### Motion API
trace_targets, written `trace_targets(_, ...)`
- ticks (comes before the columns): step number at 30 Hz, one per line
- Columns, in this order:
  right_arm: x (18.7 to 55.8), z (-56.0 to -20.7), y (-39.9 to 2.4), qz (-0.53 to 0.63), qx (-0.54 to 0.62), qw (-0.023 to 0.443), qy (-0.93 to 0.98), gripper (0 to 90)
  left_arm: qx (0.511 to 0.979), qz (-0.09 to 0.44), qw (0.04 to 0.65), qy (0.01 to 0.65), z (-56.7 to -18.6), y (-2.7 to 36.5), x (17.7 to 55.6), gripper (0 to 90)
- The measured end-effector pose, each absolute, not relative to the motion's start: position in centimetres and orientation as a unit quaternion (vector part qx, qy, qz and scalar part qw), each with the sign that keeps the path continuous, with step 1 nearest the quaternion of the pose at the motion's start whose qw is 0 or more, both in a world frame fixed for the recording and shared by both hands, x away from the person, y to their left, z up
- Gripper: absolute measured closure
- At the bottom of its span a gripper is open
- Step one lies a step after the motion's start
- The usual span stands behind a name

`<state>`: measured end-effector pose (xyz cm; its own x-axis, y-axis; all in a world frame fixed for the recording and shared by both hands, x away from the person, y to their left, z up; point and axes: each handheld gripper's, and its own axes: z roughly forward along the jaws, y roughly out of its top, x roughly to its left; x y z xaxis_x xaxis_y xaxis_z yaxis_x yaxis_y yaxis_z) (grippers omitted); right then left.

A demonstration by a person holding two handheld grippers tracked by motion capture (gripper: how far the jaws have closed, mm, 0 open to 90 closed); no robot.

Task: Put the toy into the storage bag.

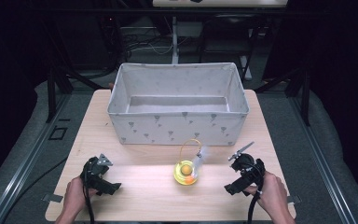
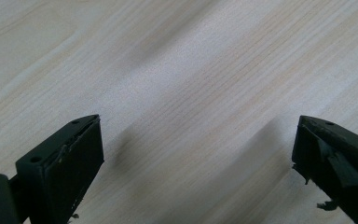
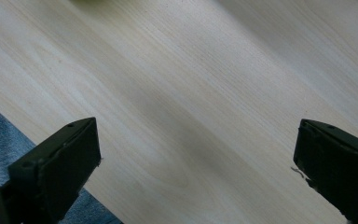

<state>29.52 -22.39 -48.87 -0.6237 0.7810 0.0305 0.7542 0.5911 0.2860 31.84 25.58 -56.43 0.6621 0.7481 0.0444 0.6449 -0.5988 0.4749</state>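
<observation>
left hand-held gripper point(image 1: 114, 187): jaws wide, empty | right hand-held gripper point(image 1: 227, 189): jaws wide, empty | small yellow basket-shaped toy point(image 1: 186, 173): between them on pale wooden counter point(image 1: 144, 196)

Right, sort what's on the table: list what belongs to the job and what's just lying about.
Job:
small yellow see-through toy with an orange ball and wire loop
grey fabric storage box with a tree print
both open hand-held grippers, left and right

Lying about:
nothing else on the pale wooden table
</observation>
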Motion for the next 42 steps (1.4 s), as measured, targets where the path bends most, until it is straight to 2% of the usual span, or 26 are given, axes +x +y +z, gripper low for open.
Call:
trace_targets(21,29.5,-46.9,-20.5,0.139,0.41,0.045,0.9,0.4,0.885,0.119,0.22,0.394,-56.4,25.7,31.8,1.6)
trace_targets(42,31.4,-40.6,-16.4,0.169,0.351,0.025,0.921,0.0,0.879,0.116,0.229,0.402,-56.2,26.0,31.8,0.4)
